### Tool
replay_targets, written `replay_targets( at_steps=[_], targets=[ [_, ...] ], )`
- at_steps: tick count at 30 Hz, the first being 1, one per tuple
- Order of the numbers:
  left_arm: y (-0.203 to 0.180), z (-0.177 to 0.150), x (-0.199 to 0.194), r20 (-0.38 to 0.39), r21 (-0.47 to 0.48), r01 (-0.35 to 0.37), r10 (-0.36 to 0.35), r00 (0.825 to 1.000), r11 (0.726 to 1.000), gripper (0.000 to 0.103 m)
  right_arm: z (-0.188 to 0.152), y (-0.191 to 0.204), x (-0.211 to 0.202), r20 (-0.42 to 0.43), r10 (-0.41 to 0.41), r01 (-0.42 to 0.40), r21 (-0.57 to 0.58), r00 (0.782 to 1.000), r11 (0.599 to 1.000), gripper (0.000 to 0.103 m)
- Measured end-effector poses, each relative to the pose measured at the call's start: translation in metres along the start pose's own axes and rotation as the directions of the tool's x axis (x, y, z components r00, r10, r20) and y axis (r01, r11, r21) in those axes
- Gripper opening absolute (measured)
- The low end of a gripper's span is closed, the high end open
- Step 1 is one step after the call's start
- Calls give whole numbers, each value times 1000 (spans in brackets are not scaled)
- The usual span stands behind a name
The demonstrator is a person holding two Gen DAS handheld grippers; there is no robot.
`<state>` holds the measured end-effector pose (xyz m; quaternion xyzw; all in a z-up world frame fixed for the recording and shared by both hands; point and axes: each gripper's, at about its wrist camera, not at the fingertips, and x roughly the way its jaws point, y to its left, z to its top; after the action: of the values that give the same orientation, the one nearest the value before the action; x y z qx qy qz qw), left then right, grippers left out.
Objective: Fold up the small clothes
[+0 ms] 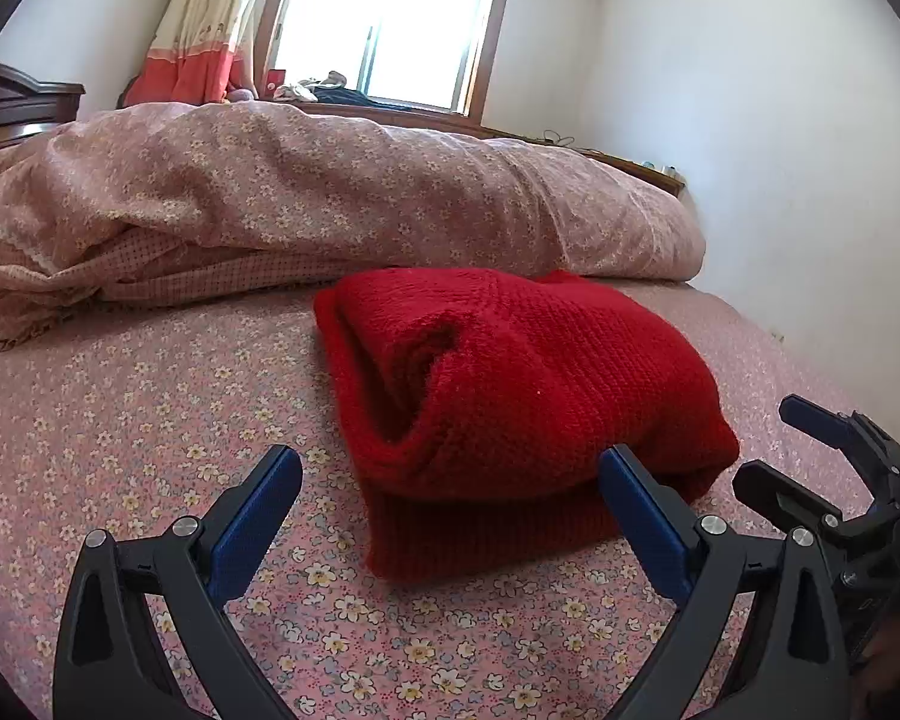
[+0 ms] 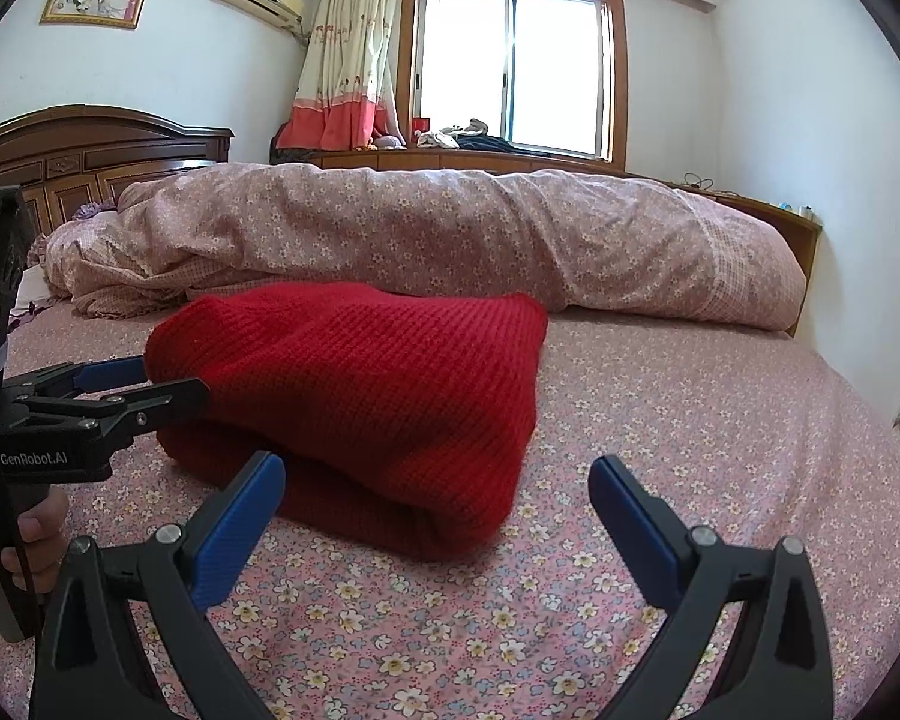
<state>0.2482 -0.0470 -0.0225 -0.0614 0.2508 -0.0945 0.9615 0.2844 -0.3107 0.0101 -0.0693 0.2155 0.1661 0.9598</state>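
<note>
A red knit garment [image 1: 510,384] [image 2: 360,390] lies folded into a thick bundle on the flowered bed sheet [image 1: 150,420] [image 2: 690,450]. My left gripper [image 1: 450,471] stands wide open at the bundle's near edge, its right finger against the knit. In the right wrist view the left gripper [image 2: 150,381] sits at the bundle's left side, held by a hand [image 2: 36,528]. My right gripper [image 2: 438,474] is open too, with the bundle's near right corner between its fingers and nothing clamped. In the left wrist view the right gripper [image 1: 765,441] shows just right of the bundle.
A rolled pink flowered duvet [image 1: 330,198] [image 2: 450,234] lies across the bed right behind the garment. A dark wooden headboard [image 2: 90,162] is at the left, a white wall [image 1: 780,180] at the right. Bare sheet stretches in front and to both sides.
</note>
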Motion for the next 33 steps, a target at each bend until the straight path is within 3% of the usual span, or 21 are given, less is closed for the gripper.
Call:
replay_targets(
  at_steps=[33],
  targets=[
    [3,0,2,-5,11,-5,5,1000,1000,96,-2,0,4,-11,2,-2,-2,1000,1000,103]
  ],
)
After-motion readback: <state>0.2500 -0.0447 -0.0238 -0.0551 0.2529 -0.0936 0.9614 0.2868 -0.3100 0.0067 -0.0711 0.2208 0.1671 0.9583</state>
